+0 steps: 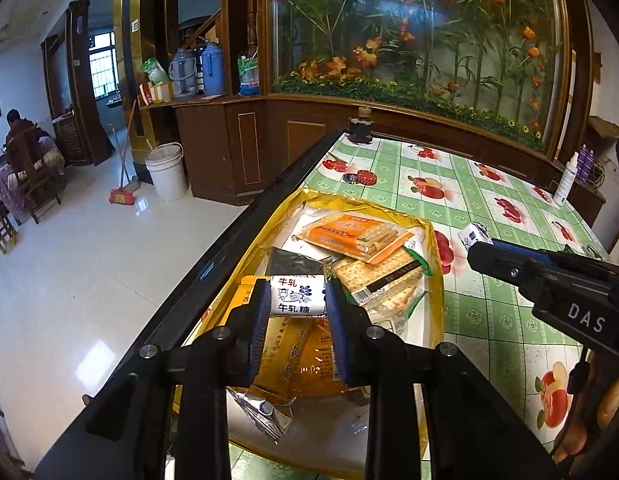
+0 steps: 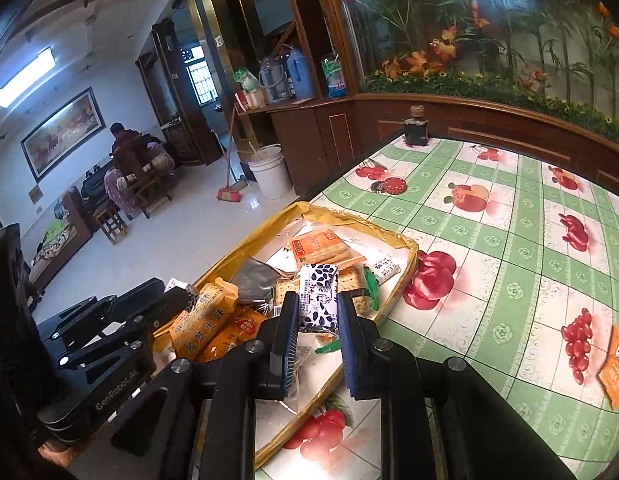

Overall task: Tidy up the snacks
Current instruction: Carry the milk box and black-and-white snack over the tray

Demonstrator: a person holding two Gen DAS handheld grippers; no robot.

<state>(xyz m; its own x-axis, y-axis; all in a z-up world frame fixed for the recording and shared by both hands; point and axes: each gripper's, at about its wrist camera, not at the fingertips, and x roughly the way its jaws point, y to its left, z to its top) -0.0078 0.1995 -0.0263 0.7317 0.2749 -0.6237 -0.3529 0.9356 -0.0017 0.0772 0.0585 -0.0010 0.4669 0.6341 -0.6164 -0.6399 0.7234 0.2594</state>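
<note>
You see even daylight, sharp centres | ceiling lamp (image 2: 23,76) glows upper left of right view | glare on floor (image 1: 89,360) at left and glass panel (image 2: 485,4) at top | fisheye bends edges, corners black.

Glossy white floor (image 1: 109,256) — wooden cabinets (image 1: 237,148)

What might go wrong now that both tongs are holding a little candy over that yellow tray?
1. The left tongs pinch their white candy only at its ends; it could slip out and miss the tray.
2. The right tongs hold their candy close by the left ones, so they could bump.
3. The tray sits at the table edge; a nudge might tip snacks onto the floor.
</note>
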